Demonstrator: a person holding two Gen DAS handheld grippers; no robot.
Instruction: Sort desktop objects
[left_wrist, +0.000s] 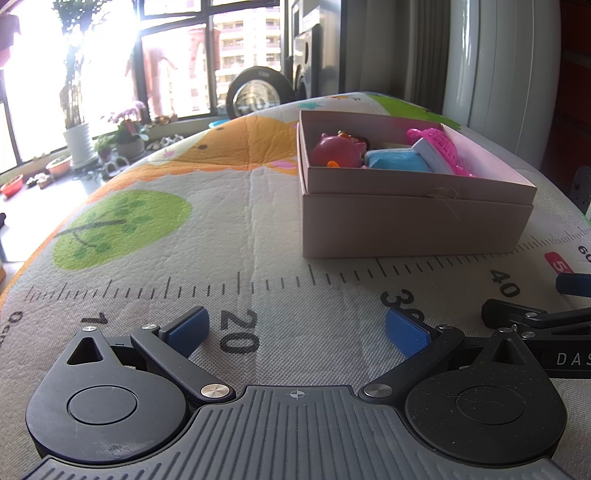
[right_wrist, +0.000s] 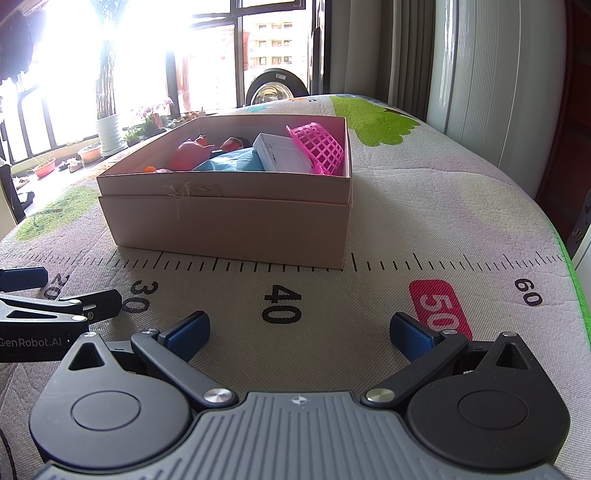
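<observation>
A pale pink cardboard box (left_wrist: 413, 221) stands on the play mat; it also shows in the right wrist view (right_wrist: 229, 225). Inside lie a pink pig toy (left_wrist: 334, 151), a blue packet (left_wrist: 397, 162), a white block (right_wrist: 282, 153) and a pink plastic basket (right_wrist: 319, 147). My left gripper (left_wrist: 297, 332) is open and empty, low over the mat near the 20–30 marks, in front of the box. My right gripper (right_wrist: 299, 334) is open and empty near the 40–50 marks. Each gripper shows at the edge of the other's view.
The mat (right_wrist: 424, 206) carries a printed ruler and cartoon trees. Behind the table are a bright window, potted plants (left_wrist: 79, 142) and a round washing-machine door (left_wrist: 258, 90). A grey curtain (right_wrist: 498, 74) hangs at the right.
</observation>
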